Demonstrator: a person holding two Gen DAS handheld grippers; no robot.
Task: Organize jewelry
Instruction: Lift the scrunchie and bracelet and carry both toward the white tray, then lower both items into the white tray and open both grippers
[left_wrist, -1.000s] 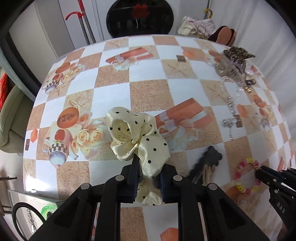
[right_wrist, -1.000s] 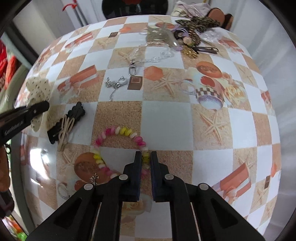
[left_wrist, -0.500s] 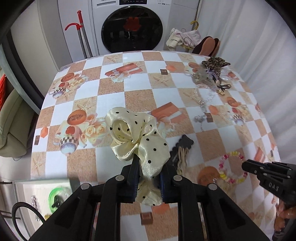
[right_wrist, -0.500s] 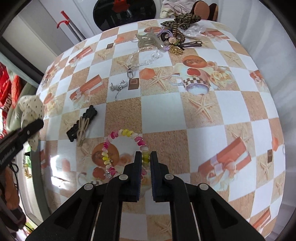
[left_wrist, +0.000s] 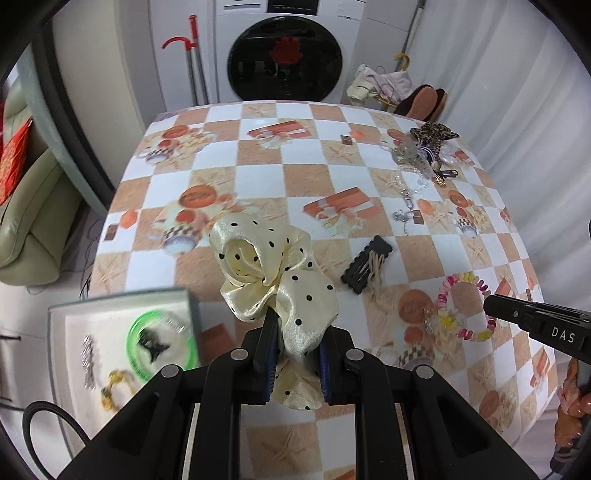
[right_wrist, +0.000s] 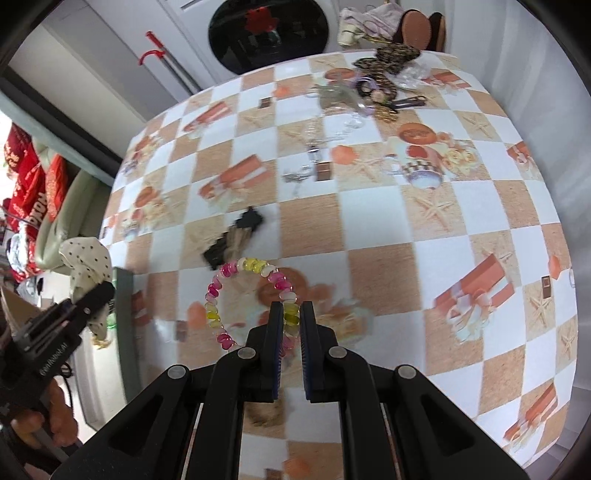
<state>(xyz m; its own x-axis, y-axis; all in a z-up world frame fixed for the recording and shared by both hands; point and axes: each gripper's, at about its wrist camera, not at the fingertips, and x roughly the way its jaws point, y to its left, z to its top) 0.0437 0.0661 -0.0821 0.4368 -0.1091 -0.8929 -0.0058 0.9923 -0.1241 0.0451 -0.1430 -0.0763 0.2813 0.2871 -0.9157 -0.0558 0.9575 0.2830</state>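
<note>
One cream satin scrunchie (left_wrist: 275, 280) w/ black dots, crumpled.

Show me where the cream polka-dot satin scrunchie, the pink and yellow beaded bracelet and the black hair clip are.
Cream polka-dot satin scrunchie (left_wrist: 273, 273): left wrist view, middle folds.
Pink and yellow beaded bracelet (right_wrist: 251, 264): right wrist view, top yellow beads.
Black hair clip (left_wrist: 364, 264): left wrist view, its black body.
</note>
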